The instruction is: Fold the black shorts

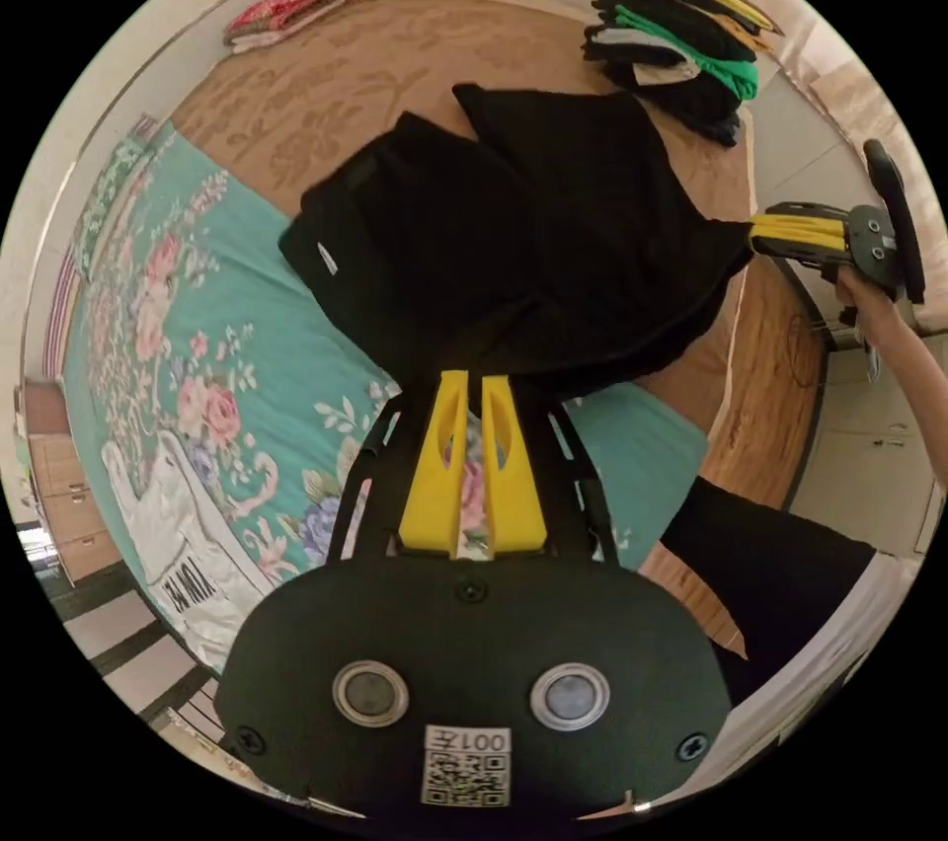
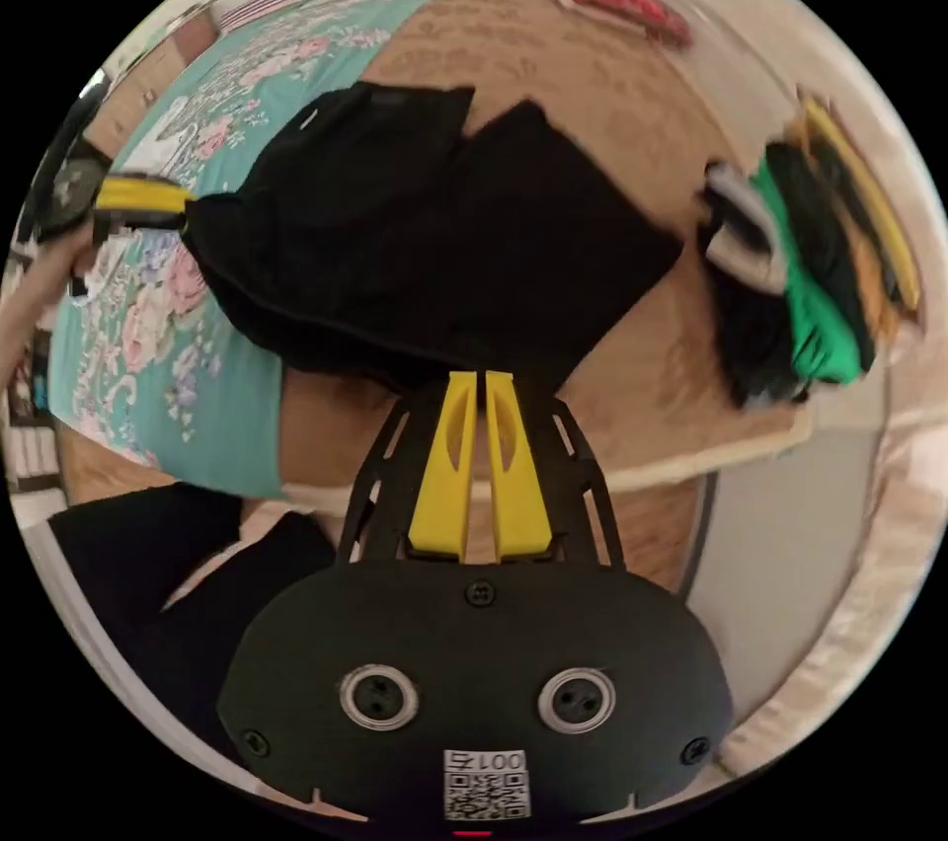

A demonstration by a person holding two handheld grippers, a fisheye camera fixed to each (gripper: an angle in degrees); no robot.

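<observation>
Black shorts (image 1: 513,239) strung taut above the bed (image 1: 197,308) — left gripper (image 1: 472,387) and right gripper (image 1: 755,234) pinching opposite ends, fingers pressed together; long axis spanning between, legs hanging away.

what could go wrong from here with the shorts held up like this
1. The left claw and the right claw each pinch only an edge of the black shorts; the cloth might slip out of either.
2. The legs hang loose and uneven over the woven mat, so they may land bunched.
3. The stack of folded clothes lies close by; a wide swing of the shorts might catch it.
</observation>
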